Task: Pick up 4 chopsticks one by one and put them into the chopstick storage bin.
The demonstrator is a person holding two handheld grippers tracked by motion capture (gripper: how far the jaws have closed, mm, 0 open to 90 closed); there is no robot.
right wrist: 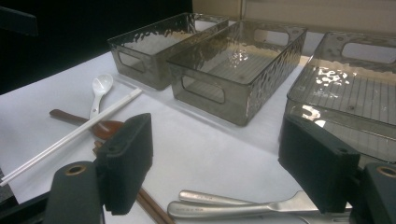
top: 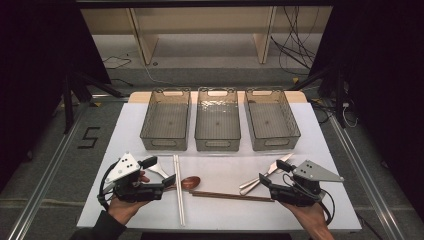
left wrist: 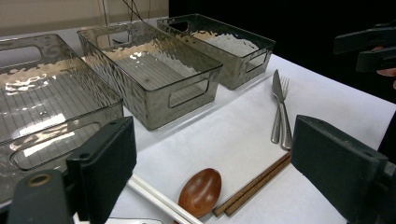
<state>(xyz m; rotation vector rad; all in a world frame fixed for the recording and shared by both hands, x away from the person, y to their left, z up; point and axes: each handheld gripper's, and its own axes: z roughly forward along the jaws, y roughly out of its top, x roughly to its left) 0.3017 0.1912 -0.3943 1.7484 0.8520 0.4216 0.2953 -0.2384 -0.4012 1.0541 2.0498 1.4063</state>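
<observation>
Cutlery lies on the white mat [top: 220, 212] near the front edge. A wooden spoon [top: 191, 182], a pair of white chopsticks [top: 178, 197] and a pair of brown chopsticks [top: 232, 196] lie between the hands. A metal fork and knife [top: 252, 184] lie side by side further right. A white spoon [right wrist: 100, 87] rests beyond the white chopsticks [right wrist: 79, 130]. My left gripper [top: 159, 171] is open at the front left, with the wooden spoon [left wrist: 201, 191] in front of its jaws. My right gripper [top: 267, 173] is open over the handles of the fork and knife [right wrist: 243, 206], touching nothing.
Three empty clear grey bins stand in a row at the back of the mat: left [top: 166, 120], middle [top: 217, 120], right [top: 271, 120]. Bare mat lies between the bins and the cutlery. Dark floor, rails and cables surround the table.
</observation>
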